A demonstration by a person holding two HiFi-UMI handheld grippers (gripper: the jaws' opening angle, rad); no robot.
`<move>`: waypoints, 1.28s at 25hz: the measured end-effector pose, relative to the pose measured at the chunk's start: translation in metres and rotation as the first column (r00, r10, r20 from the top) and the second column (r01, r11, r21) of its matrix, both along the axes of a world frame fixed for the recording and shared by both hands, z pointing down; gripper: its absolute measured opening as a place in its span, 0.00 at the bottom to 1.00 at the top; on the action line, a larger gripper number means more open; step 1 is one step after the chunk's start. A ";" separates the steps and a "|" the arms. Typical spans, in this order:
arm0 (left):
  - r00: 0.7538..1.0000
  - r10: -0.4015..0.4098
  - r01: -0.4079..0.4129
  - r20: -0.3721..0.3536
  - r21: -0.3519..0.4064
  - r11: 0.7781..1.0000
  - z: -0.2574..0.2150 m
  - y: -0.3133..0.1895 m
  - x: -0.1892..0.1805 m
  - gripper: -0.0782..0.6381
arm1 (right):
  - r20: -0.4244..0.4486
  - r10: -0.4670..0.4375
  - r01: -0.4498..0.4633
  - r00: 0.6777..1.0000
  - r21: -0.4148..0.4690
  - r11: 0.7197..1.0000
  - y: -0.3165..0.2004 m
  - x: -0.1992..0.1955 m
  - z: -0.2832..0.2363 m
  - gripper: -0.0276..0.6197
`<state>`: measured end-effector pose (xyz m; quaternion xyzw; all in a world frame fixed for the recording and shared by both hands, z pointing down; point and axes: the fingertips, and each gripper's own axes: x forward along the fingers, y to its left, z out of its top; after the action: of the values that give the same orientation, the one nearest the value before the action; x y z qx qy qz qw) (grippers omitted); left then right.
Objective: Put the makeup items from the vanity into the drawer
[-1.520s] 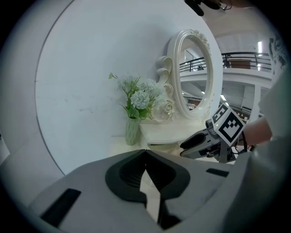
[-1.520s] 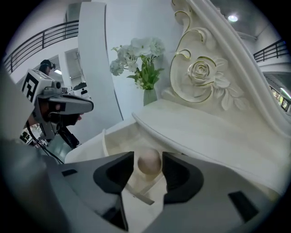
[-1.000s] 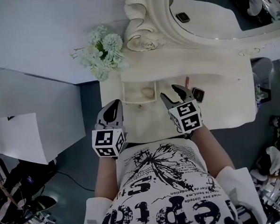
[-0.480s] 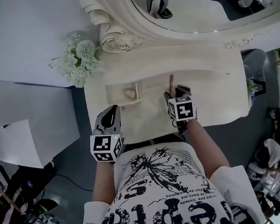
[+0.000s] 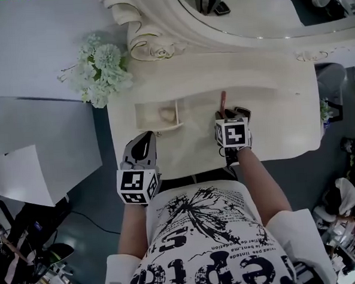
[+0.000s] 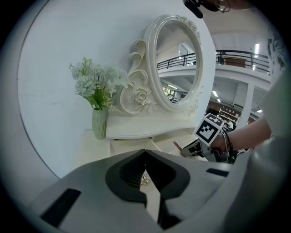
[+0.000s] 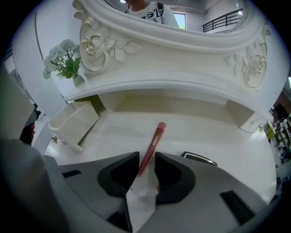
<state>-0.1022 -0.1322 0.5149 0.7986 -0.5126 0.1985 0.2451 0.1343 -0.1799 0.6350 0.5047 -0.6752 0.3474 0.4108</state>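
Observation:
A thin red makeup pencil (image 7: pixel 153 139) lies on the white vanity top (image 5: pixel 284 114). My right gripper (image 7: pixel 146 157) points steeply down over its near end. The jaws have just been closing and stand narrow on either side of the pencil, with a sliver of gap still showing. In the head view the pencil (image 5: pixel 223 99) sticks out past my right gripper (image 5: pixel 224 115). A black compact (image 7: pixel 198 158) lies just right of it. The small drawer (image 5: pixel 158 117) stands pulled out to the left, with a pale item inside. My left gripper (image 5: pixel 144 144) hangs shut and empty before the drawer.
A vase of pale flowers (image 5: pixel 101 68) stands at the vanity's back left, beside the carved oval mirror (image 5: pixel 247 14). A low shelf runs under the mirror. A grey desk with white paper (image 5: pixel 23 172) is at the left. The person's sleeve fills the near edge.
My right gripper has moved forward and down onto the pencil, tipping steeply, and its jaws have narrowed from wide open. My left gripper has drifted a little towards the drawer.

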 end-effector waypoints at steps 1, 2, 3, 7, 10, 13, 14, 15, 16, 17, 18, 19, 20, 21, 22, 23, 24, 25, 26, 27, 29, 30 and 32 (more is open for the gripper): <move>1.000 -0.001 0.001 -0.001 0.002 1.000 0.000 -0.001 0.000 0.14 | -0.003 0.003 -0.003 1.000 -0.001 1.000 0.000 0.001 0.000 0.20; 1.000 -0.002 0.002 0.000 0.004 1.000 -0.001 -0.002 0.000 0.14 | -0.006 0.009 -0.009 1.000 -0.003 1.000 -0.001 0.003 0.000 0.13; 1.000 -0.004 0.004 0.001 0.008 1.000 -0.001 -0.003 -0.001 0.14 | -0.008 0.016 -0.016 1.000 -0.007 1.000 -0.001 0.004 0.001 0.12; 1.000 -0.015 0.014 0.007 0.029 0.999 -0.010 -0.005 -0.003 0.14 | 0.023 0.010 -0.010 1.000 -0.005 1.000 0.000 0.003 -0.007 0.12; 1.000 -0.026 0.026 0.009 0.045 0.999 -0.014 -0.005 -0.005 0.14 | 0.046 -0.039 0.038 0.998 0.023 0.999 0.004 -0.002 -0.024 0.12; 0.999 -0.039 0.038 0.013 0.061 0.997 -0.018 -0.006 -0.007 0.14 | 0.045 -0.118 0.115 0.992 0.065 0.991 0.009 -0.011 -0.043 0.12; 0.999 -0.045 0.044 0.014 0.066 0.997 -0.019 -0.006 -0.008 0.14 | 0.046 -0.148 0.144 0.988 0.078 0.987 0.011 -0.017 -0.049 0.12; 0.999 -0.052 0.051 0.013 0.073 0.996 -0.021 -0.006 -0.009 0.14 | 0.051 -0.178 0.173 0.983 0.090 0.981 0.014 -0.023 -0.055 0.12; 0.998 -0.062 0.061 0.010 0.081 0.995 -0.024 -0.005 -0.010 0.14 | 0.065 -0.208 0.201 0.976 0.101 0.974 0.016 -0.031 -0.062 0.12; 0.997 -0.073 0.072 0.007 0.088 0.994 -0.027 -0.004 -0.011 0.14 | 0.087 -0.238 0.228 0.967 0.112 0.967 0.018 -0.040 -0.069 0.12; 0.996 -0.084 0.083 0.003 0.093 0.992 -0.029 -0.003 -0.012 0.14 | 0.113 -0.267 0.253 0.957 0.124 0.959 0.020 -0.050 -0.077 0.12; 0.996 -0.094 0.094 0.000 0.097 0.991 -0.031 -0.001 -0.013 0.14 | 0.137 -0.296 0.278 0.945 0.136 0.951 0.020 -0.061 -0.084 0.12; 0.995 -0.104 0.104 -0.003 0.099 0.990 -0.032 0.001 -0.014 0.14 | 0.155 -0.325 0.303 0.933 0.150 0.941 0.020 -0.072 -0.092 0.12; 0.994 -0.113 0.113 -0.005 0.100 0.989 -0.032 0.004 -0.016 0.14 | 0.166 -0.354 0.328 0.920 0.164 0.930 0.019 -0.083 -0.099 0.12; 0.992 -0.122 0.122 -0.006 0.099 0.988 -0.032 0.006 -0.018 0.14 | 0.173 -0.384 0.354 0.907 0.179 0.918 0.018 -0.093 -0.105 0.12; 0.991 -0.133 0.133 -0.007 0.098 0.986 -0.031 0.009 -0.020 0.14 | 0.176 -0.412 0.380 0.894 0.191 0.905 0.016 -0.104 -0.110 0.12; 0.989 -0.145 0.145 -0.009 0.097 0.985 -0.030 0.012 -0.023 0.14 | 0.178 -0.439 0.405 0.880 0.200 0.892 0.014 -0.113 -0.113 0.12; 0.987 -0.158 0.158 -0.012 0.097 0.983 -0.030 0.015 -0.026 0.14 | 0.177 -0.465 0.429 0.868 0.206 0.880 0.012 -0.123 -0.115 0.12; 0.985 -0.170 0.171 -0.015 0.096 0.981 -0.030 0.018 -0.030 0.14 | 0.175 -0.488 0.452 0.855 0.208 0.867 0.011 -0.131 -0.116 0.12; 0.983 -0.182 0.183 -0.017 0.094 0.979 -0.029 0.021 -0.035 0.14 | 0.170 -0.510 0.476 0.843 0.206 0.855 0.011 -0.139 -0.115 0.12; 0.978 -0.210 0.210 -0.017 0.089 0.974 -0.028 0.028 -0.046 0.14 | 0.159 -0.556 0.527 0.816 0.191 0.828 0.012 -0.155 -0.111 0.12; 0.974 -0.227 0.227 -0.015 0.084 0.970 -0.026 0.032 -0.052 0.14 | 0.156 -0.580 0.555 0.800 0.179 0.813 0.014 -0.164 -0.108 0.12; 0.964 -0.266 0.266 -0.011 0.074 0.961 -0.023 0.040 -0.066 0.14 | 0.151 -0.626 0.607 0.765 0.155 0.779 0.016 -0.180 -0.102 0.12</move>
<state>-0.1679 -0.0918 0.4915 0.7313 -0.6221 0.1439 0.2398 -0.0459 -0.1635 0.5332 0.2374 -0.8563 0.2073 0.4092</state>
